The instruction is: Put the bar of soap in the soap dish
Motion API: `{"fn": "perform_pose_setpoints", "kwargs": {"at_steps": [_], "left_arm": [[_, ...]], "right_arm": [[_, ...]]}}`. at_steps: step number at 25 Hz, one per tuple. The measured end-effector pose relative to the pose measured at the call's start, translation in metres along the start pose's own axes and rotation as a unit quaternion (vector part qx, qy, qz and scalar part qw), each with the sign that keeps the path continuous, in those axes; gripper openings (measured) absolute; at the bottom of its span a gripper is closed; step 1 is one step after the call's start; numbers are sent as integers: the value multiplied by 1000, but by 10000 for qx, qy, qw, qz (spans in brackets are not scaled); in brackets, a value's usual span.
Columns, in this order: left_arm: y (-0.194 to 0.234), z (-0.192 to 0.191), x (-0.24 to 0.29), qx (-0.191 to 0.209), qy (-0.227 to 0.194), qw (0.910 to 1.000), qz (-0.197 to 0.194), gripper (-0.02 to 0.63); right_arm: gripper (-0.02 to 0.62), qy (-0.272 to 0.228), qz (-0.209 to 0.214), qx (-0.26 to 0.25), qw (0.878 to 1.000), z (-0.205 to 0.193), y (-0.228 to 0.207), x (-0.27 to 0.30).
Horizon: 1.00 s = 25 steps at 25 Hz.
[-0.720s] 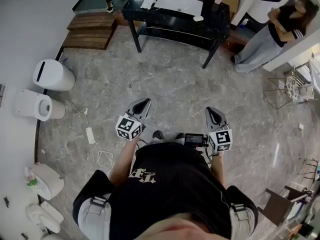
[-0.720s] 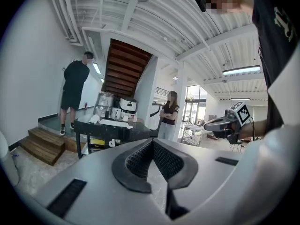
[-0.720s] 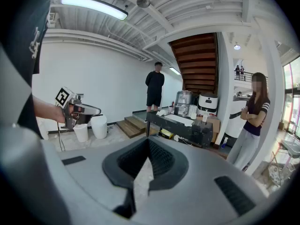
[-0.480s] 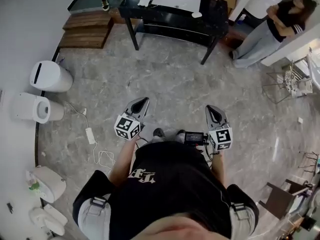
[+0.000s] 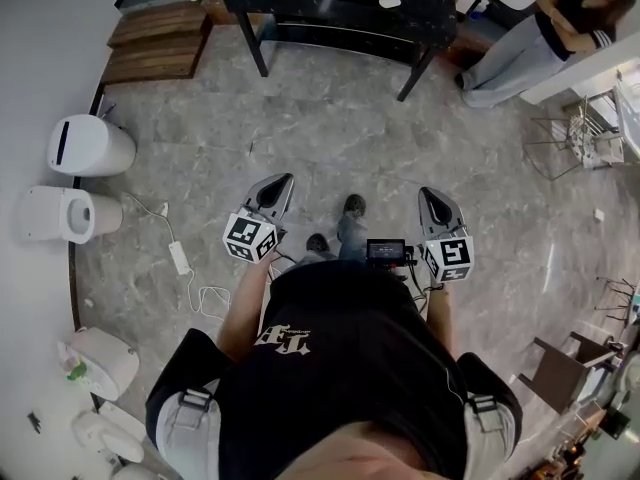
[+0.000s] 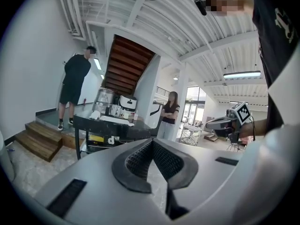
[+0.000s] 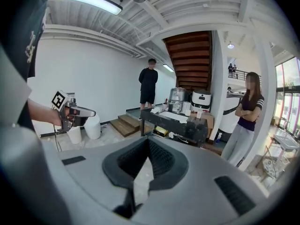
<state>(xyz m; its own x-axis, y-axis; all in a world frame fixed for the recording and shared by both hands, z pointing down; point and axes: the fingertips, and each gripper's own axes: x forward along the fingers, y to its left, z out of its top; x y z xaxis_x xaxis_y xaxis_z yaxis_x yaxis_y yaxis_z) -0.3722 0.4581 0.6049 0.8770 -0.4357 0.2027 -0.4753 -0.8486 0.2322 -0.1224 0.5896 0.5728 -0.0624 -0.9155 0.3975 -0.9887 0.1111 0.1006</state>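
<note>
- We hold the left gripper (image 5: 281,185) and the right gripper (image 5: 431,199) out in front of us, side by side and well apart, both tipped slightly downward.
- The left gripper view shows its ribbed pads (image 6: 140,156) pressed together at the tip, with nothing between them.
- The right gripper's pads (image 7: 161,159) also meet at the tip, and it holds nothing.
- The black table (image 5: 430,3) stands well ahead of us, at the top of the head view.
- A small white thing (image 5: 390,1) lies near the table's front edge. It is too small for us to tell whether it is the soap or its dish.
- Kitchen appliances (image 7: 201,100) stand along the back of the table.
- Grey marbled floor (image 5: 340,128) lies between us and the table, with our own shoe (image 5: 353,205) on it.
- A person with folded arms (image 5: 545,33) stands just beside the table's right end.
- Another person (image 7: 148,84) stands on the raised floor behind the table's left end, above the wooden steps (image 5: 155,43).
- To our left, along the wall, are a white bin (image 5: 88,145) and a white toilet (image 5: 58,214).
- A power strip with a white cable (image 5: 181,259) lies on the floor near our left side.
- A wire rack (image 5: 588,138) stands far to the right, and a dark chair (image 5: 560,373) is behind our right side.
</note>
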Motion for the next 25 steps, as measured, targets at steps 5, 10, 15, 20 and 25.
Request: {"fn": "perform_pose_setpoints", "kwargs": {"at_steps": [5, 10, 15, 20, 25], "left_arm": [[27, -1, 22, -10, 62, 9999, 151, 8], [63, 14, 57, 43, 104, 9988, 467, 8], [103, 49, 112, 275, 94, 9974, 664, 8], [128, 74, 165, 265, 139, 9959, 855, 8], [148, 100, 219, 326, 112, 9953, 906, 8]], "right_arm": [[8, -39, 36, 28, 10000, 4, -22, 39], [8, -200, 204, 67, 9996, 18, -58, 102], [8, -456, 529, -99, 9975, 52, -97, 179], [8, -431, 770, -180, 9959, 68, -138, 231], [8, -511, 893, -118, 9946, 87, -178, 275]]}}
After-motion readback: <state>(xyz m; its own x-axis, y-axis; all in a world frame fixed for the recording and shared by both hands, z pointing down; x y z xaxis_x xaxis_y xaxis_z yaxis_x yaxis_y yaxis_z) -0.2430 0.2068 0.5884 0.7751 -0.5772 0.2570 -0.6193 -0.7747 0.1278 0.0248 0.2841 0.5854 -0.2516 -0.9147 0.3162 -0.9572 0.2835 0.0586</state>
